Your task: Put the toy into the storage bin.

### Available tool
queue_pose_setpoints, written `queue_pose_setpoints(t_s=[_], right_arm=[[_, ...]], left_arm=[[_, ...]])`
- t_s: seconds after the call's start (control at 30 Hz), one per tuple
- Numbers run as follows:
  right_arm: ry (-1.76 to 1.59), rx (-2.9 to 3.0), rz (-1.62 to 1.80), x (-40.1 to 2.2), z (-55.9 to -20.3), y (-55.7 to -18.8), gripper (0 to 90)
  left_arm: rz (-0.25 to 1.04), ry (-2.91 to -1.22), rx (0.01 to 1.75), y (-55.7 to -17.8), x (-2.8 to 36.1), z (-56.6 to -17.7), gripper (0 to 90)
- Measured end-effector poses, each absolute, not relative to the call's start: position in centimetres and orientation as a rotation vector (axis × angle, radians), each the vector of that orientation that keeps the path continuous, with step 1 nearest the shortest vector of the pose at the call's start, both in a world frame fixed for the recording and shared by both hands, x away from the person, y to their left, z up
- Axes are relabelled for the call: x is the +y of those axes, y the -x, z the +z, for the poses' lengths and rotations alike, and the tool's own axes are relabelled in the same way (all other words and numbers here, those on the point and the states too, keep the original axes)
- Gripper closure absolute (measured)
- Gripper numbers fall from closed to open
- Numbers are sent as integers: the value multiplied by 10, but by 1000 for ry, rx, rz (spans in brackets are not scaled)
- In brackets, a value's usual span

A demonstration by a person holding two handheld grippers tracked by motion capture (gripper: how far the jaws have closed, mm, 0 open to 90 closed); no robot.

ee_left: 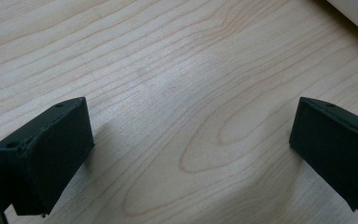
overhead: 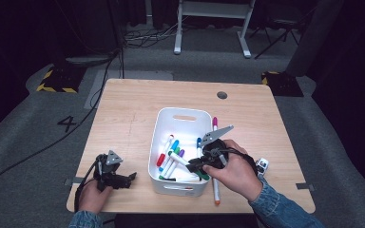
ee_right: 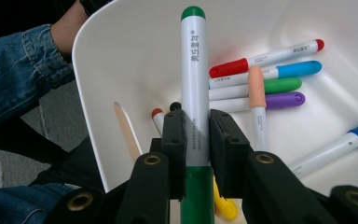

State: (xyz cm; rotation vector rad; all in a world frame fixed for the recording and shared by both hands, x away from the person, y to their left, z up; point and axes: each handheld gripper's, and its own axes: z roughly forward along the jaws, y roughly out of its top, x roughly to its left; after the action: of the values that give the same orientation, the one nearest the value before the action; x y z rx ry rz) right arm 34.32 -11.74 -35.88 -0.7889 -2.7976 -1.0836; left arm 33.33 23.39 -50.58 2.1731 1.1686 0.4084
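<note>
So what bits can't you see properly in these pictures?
- Green marker: its lower end runs off the bottom edge of the right gripper view, behind the right gripper.
- Yellow marker: mostly hidden by the same jaws.
- Print on the markers in the white bin: too small in the high view.
- Left gripper: its body is cut off by its own view's bottom edge.

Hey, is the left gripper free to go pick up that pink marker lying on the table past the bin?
Probably not easily. The left gripper is open and empty, but the white bin and the right gripper, shut on a green marker, lie between it and the pink marker.
</note>
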Motion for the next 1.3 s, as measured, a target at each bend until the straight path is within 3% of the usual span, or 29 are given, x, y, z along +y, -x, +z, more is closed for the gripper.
queue_pose_setpoints(t_s=[0.53, 0.7, 0.83, 1.3], right_arm=[[725, -2863, -988, -103, -371, -341, 771], [785, -2828, -1053, -106, -368, -339, 603], [792, -2822, -1127, -112, -362, -339, 548], [907, -2795, -1261, -160, -341, -335, 560]], left_arm=[[408, -2173, 1169, -333, 234, -506, 0], [407, -2174, 1168, -333, 234, -506, 0], [407, -2174, 1169, -333, 234, -506, 0], [407, -2173, 1167, -334, 233, -506, 0]])
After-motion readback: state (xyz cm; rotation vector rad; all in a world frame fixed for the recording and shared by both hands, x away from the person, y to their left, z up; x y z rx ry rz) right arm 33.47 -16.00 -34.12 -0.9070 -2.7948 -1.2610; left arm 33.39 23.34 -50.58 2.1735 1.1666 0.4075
